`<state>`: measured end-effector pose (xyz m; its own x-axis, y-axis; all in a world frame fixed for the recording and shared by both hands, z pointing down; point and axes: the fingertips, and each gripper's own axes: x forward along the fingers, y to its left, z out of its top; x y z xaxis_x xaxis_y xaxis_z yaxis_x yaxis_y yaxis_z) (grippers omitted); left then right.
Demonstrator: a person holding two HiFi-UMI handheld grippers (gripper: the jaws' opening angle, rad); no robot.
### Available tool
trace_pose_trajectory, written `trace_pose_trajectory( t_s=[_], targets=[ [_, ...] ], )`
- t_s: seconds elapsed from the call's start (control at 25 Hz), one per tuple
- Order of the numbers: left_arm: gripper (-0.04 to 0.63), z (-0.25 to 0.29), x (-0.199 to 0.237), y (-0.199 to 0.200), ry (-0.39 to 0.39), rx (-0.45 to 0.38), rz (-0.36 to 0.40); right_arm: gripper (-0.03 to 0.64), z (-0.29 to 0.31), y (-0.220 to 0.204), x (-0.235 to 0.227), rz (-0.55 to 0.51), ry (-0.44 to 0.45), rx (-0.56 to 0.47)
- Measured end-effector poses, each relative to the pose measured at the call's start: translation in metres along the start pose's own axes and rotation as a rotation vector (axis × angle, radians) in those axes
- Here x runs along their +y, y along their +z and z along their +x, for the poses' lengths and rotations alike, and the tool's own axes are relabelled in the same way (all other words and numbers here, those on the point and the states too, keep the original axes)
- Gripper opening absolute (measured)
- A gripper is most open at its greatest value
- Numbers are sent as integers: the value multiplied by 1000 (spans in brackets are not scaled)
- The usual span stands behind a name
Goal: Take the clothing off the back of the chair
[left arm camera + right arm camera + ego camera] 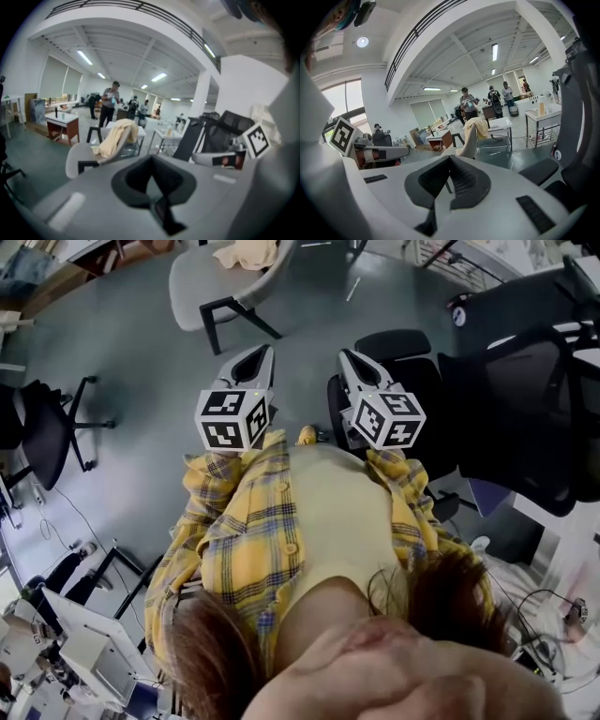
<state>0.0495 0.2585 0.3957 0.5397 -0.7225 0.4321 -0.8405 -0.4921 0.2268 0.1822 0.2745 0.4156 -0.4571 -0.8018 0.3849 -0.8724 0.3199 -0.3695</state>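
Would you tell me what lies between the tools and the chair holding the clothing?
Only bare grey floor lies before the chair, as the head view shows.

Plain cream-yellow cloth garment [248,253]; light grey moulded plastic chair [192,279] had black legs. Smooth floor [141,352] was dull grey-green. Yellow plaid button shirt [234,540] had blue-grey check lines.

Left gripper [153,161] jaws together, empty; beige clothing [115,138] draped over grey chair [77,158] backrest ahead.
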Motion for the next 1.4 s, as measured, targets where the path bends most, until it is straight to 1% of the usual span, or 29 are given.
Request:
trace_pose_trajectory(
  t_s=[0.24, 0.48, 0.64, 0.88, 1.08, 1.24, 1.4],
  targets=[
    [3, 17, -17, -5, -19, 24, 7, 14, 3, -2, -17, 23, 6, 10],
    [3, 26, -3, -2, -2, 27, -20, 14, 14, -2, -23, 25, 5, 26],
    [3, 39, 9, 5, -9, 25, -17, 14, 26, 2, -27, 21, -9, 31],
    [3, 67, 40, 29, -48, 15, -37, 14, 63, 22, -37, 28, -55, 29],
    [3, 82, 78, 46, -69, 33, -16, 14, 103, 41, -29, 22, -80, 34],
    [3, 92, 112, 62, -99, 42, -31, 14, 135, 57, -19, 27, -106, 38],
    [3, 103, 147, 73, -105, 55, -25, 14, 170, 66, -9, 26, -118, 53]
  ],
)
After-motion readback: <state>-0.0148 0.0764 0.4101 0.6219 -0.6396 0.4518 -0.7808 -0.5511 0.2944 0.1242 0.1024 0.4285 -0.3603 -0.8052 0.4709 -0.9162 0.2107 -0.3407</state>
